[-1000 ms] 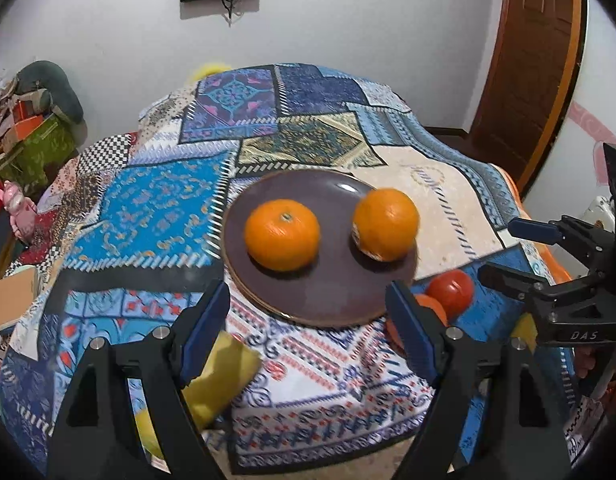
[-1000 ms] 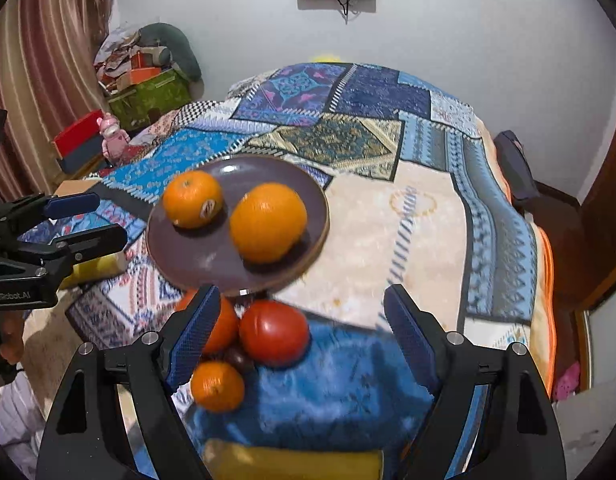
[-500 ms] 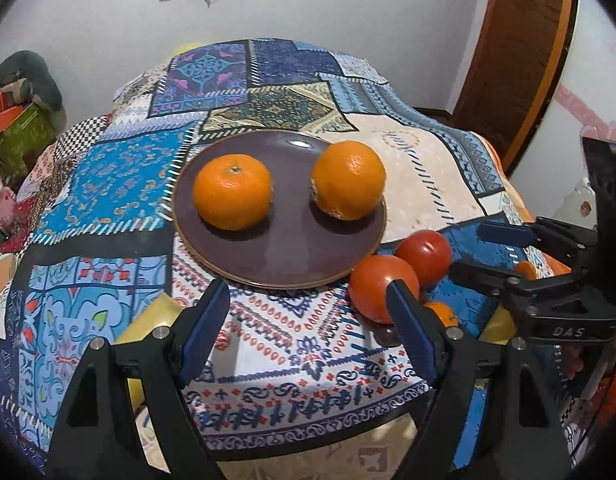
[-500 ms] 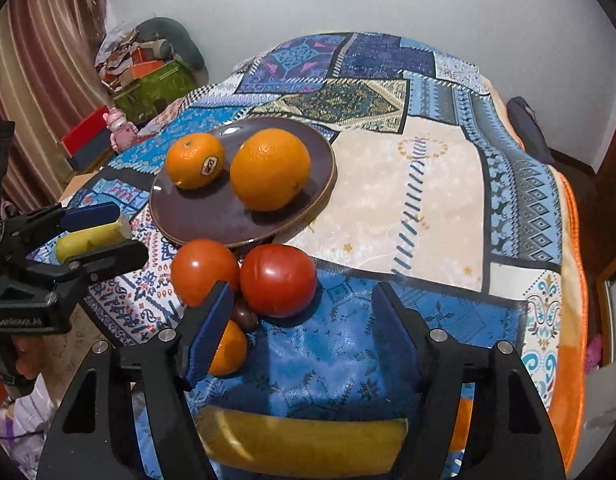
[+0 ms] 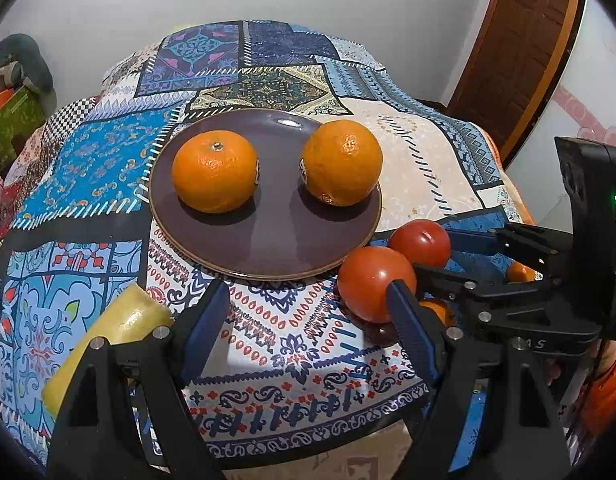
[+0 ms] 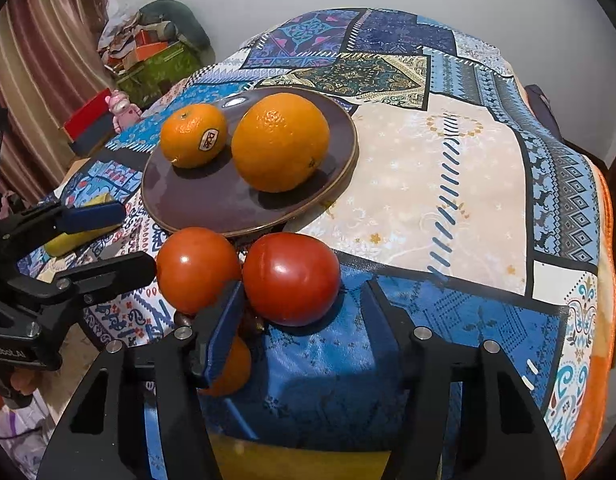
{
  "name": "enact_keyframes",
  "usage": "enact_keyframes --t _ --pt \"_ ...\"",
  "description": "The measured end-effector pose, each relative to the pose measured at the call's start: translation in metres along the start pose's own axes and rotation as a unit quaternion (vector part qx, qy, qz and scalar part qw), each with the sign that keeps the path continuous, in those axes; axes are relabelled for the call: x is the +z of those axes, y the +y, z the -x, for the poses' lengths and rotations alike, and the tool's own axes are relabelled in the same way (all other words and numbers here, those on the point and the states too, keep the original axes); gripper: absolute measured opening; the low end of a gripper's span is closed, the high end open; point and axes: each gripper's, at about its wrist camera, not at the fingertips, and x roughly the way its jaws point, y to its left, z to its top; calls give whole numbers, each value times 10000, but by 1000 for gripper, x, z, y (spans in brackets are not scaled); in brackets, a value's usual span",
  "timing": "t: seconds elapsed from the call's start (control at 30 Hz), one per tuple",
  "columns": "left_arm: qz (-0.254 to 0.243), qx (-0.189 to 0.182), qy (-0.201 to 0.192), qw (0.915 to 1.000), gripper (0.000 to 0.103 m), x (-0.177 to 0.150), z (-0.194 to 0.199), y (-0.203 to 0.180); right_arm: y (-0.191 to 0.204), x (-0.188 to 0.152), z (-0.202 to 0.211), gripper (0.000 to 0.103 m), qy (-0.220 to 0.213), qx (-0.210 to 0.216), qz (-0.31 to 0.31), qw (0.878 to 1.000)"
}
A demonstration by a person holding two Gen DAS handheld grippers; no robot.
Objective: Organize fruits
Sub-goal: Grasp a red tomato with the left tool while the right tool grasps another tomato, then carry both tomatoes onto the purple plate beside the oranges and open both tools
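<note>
The plate (image 5: 264,256) sits on the patchwork-covered surface (image 5: 428,160) and carries two oranges (image 5: 214,176), apart from each other. Two tomatoes (image 6: 291,278) lie touching each other just beside the plate's near rim, a small orange (image 6: 232,368) below them. The right tongs (image 6: 304,308) gape open, fingers either side of the redder tomato, not touching it. The left tongs (image 5: 308,308) are open and empty near the plate; a yellow fruit (image 5: 108,332) lies left of the plate.
</note>
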Motion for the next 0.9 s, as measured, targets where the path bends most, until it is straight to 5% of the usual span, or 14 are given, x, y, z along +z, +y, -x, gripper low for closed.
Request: enact_keyframes --t 0.57,0.77,0.9 --pt "-235 -64 102 9997 79 1 -5 -16 -6 1 6 46 -109 125 -120 9998" --pt "-416 -182 260 9986 68 7 -17 -33 -21 -3 23 46 -223 27 -219 9995" --pt "-504 -270 478 9972 51 10 -30 -45 -28 -5 29 46 -292 39 -288 9992"
